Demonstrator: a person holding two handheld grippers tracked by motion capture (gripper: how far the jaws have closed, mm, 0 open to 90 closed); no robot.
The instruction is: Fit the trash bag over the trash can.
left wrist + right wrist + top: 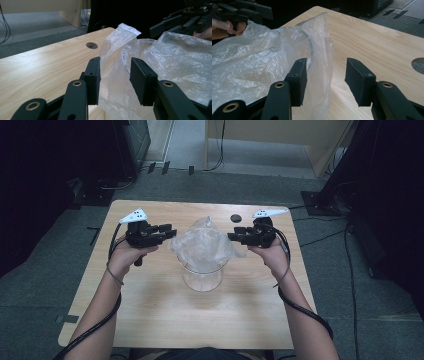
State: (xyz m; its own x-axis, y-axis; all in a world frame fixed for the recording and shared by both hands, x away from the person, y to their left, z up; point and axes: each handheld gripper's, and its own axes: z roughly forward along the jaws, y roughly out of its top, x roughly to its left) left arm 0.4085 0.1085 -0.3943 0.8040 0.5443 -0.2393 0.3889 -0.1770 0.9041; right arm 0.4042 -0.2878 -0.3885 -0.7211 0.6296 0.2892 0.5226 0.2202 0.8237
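Clear plastic bag (204, 245) sits draped in and over the mouth of a clear glass container (202, 276) at the middle of the wooden worktop (150, 295). Bag puffed up, crumpled, one corner sticking up at the far side.

Left claw (170, 231) just beside the bag's left edge, jaws partly apart. In the left gripper view a fold of bag (112, 65) hangs between the pads (93, 75), which are not pressing on it. Right claw (234, 235) at the bag's right edge, jaws also partly apart; in the right gripper view the film (319, 62) lies between them, against the inner pad (298, 77), loose. Nothing gripped on either side.

Risks, as I judge them:
- Bag unheld and springy, so it may lift off or slip from the rim before it's seated.
- Closing on the thin film near the rim could pinch glass too and tip or drag the container.
- Pulling both sides unevenly could tear the film or yank it out.
- Round hole (236, 217) in the worktop is well apart, no issue.
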